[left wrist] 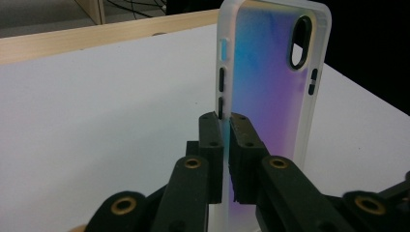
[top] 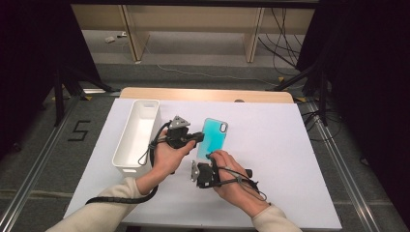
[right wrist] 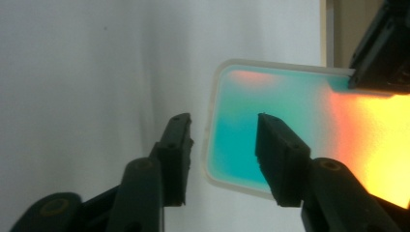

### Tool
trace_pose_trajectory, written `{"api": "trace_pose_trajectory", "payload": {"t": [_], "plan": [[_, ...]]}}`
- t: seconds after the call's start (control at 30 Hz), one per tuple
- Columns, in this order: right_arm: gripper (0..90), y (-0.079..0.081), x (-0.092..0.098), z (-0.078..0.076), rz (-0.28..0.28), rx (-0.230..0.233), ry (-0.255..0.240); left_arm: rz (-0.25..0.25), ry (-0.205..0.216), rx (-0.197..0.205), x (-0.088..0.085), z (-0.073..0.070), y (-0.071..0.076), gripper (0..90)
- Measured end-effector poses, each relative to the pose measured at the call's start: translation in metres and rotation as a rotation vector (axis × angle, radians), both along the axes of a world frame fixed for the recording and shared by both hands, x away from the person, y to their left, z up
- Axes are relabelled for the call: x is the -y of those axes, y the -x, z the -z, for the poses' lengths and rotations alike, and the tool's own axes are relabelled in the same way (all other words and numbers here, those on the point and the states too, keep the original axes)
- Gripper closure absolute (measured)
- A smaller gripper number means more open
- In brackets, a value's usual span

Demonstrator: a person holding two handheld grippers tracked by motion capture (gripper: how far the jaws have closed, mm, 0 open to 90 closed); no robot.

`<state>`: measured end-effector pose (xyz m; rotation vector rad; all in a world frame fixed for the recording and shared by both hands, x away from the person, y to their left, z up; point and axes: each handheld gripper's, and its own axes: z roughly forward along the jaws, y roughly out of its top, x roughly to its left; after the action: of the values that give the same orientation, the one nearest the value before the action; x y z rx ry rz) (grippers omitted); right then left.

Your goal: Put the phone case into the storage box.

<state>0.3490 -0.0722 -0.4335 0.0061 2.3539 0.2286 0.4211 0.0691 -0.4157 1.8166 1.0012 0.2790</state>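
Near the middle of the high view, a phone case (top: 214,137) (teal, with a pale rim) lies over the white desk (top: 270,159). Left gripper (top: 193,137) has its fingers (left wrist: 212,145) closed tight on the case's long side edge. Right gripper (top: 209,157) sits at the lower short edge, fingers (right wrist: 176,145) spread wide, gripping nothing. A white bin (top: 138,135) stands at frame left; bare desk stretches rightward.
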Motion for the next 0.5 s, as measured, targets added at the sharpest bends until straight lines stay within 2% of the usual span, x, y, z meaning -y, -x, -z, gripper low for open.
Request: {"api": "trace_pose_trajectory", "payload": {"t": [0.03, 0.1, 0.17, 0.2, 0.23, 0.3, 0.33, 0.37, 0.47, 0.5], "plan": [[53.8, -0.002, 0.001, -0.002, -0.012, 0.013, 0.002, -0.004, 0.010, 0.005, 0.000, 0.001, -0.001, 85.2], [50.0, -0.004, 0.003, -0.004, -0.020, 0.003, -0.034, -0.007, 0.006, 0.005, -0.002, 0.000, -0.001, 85.2], [45.6, -0.004, 0.005, -0.004, 0.004, -0.018, -0.096, -0.012, 0.005, 0.009, -0.003, 0.000, -0.001, 85.2], [42.6, -0.002, 0.007, -0.007, 0.046, -0.055, -0.171, -0.012, 0.005, 0.009, -0.004, -0.001, -0.001, 85.2], [42.6, -0.002, 0.007, -0.007, 0.046, -0.055, -0.171, -0.014, 0.008, 0.009, -0.004, -0.001, -0.001, 85.2], [37.6, -0.002, 0.011, -0.009, 0.080, -0.080, -0.267, -0.022, 0.002, 0.013, -0.004, -0.001, -0.001, 85.2], [35.5, -0.003, 0.013, -0.011, 0.078, -0.090, -0.285, -0.026, -0.009, 0.010, -0.005, -0.002, -0.001, 85.2], [35.5, -0.003, 0.013, -0.011, 0.078, -0.090, -0.285, -0.021, 0.003, 0.015, -0.005, -0.002, -0.001, 85.2], [32.5, -0.003, 0.019, -0.013, 0.094, -0.120, -0.346, -0.023, 0.003, 0.014, -0.007, -0.003, -0.002, 85.3], [31.0, -0.004, 0.022, -0.013, 0.111, -0.137, -0.389, -0.026, 0.003, 0.011, -0.008, -0.003, -0.002, 85.3]]}}
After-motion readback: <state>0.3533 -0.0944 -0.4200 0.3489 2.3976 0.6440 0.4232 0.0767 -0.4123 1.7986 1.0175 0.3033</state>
